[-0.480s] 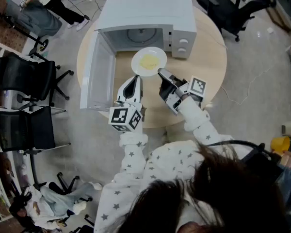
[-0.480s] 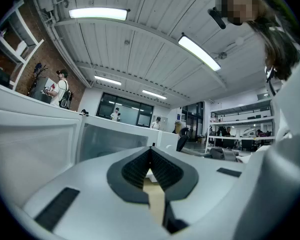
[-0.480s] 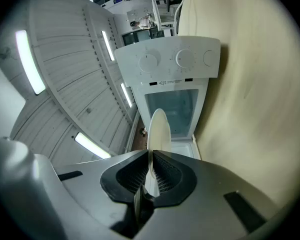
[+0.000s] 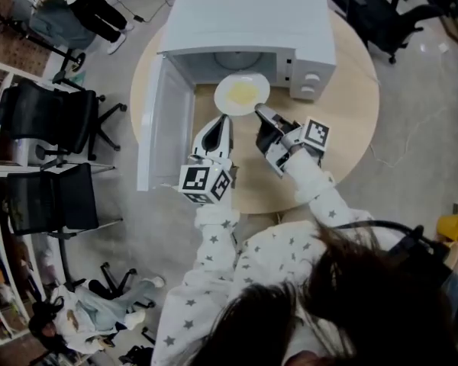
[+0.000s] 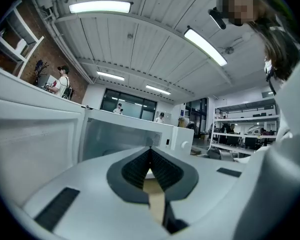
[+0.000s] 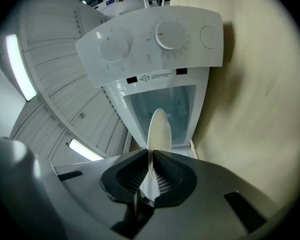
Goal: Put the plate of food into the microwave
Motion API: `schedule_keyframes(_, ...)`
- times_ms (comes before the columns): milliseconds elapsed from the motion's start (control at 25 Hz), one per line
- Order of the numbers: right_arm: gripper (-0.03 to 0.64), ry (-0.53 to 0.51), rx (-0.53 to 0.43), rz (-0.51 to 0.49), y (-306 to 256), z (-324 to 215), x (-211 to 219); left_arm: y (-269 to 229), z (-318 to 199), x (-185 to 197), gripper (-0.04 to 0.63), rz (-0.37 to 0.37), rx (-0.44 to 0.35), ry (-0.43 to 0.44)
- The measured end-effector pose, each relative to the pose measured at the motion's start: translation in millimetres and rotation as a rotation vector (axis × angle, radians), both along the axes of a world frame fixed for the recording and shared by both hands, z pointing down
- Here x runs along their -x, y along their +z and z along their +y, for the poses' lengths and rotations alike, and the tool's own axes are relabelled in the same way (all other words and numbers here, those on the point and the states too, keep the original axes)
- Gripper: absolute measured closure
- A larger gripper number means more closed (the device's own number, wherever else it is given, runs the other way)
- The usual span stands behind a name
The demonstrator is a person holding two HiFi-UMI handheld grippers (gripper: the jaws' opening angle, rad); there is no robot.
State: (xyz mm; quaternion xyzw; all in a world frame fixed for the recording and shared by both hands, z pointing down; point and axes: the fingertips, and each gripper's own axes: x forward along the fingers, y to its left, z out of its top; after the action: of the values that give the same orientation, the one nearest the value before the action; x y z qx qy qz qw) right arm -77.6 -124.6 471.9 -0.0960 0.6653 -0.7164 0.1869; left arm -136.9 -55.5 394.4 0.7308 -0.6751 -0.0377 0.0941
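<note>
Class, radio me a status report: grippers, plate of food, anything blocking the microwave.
Right gripper shut on plate rim; left gripper shut, empty. Plate at microwave mouth, not yet inside. Door open, nothing blocking.

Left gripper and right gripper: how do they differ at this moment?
The right gripper is shut on the rim of the plate; the left gripper is shut on nothing. The right gripper comes at the plate from its right; the left gripper lies nearer the open door. Both point toward the microwave.

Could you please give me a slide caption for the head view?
Right gripper holds the plate of food at the open microwave.
</note>
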Motion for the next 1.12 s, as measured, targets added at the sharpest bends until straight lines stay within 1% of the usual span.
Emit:
schedule_keyframes(120, 0.595, 0.032, 0.009, 0.005, 7.6, -5.8, 5.1, 11.3, -4.9, -0.3, 0.594, 0.005, 0.024, 0.026)
schedule_keyframes(240, 0.595, 0.068, 0.005, 0.033, 11.4, -22.4, 25.8, 19.2, -23.3, 14.3, 0.594, 0.030, 0.037, 0.069)
schedule_keyframes(320, 0.595, 0.113, 0.014, 0.040, 12.9, -33.7, 37.4, 22.8, -36.3, 22.8, 0.594, 0.041, 0.047, 0.113)
schedule_keyframes(440, 0.595, 0.178, 0.020, 0.065, 21.0, -44.3, 38.4, 29.8, -50.0, 24.4, 0.594, 0.053, 0.061, 0.177)
schedule_keyframes(640, 0.595, 0.244, 0.030, 0.087, 29.8, -60.6, 42.5, 34.4, -69.3, 29.0, 0.594, 0.055, 0.064, 0.229)
schedule_keyframes(760, 0.595, 0.258, 0.046, 0.102, 40.0, -66.9, 47.3, 41.9, -76.2, 30.9, 0.594, 0.058, 0.075, 0.239)
schedule_keyframes(920, 0.595, 0.259, 0.074, 0.110, 50.3, -72.0, 54.5, 49.8, -83.2, 32.4, 0.594, 0.060, 0.094, 0.233)
schedule_keyframes(1120, 0.595, 0.274, 0.087, 0.118, 53.6, -83.9, 62.8, 56.1, -93.8, 37.4, 0.594, 0.072, 0.113, 0.220)
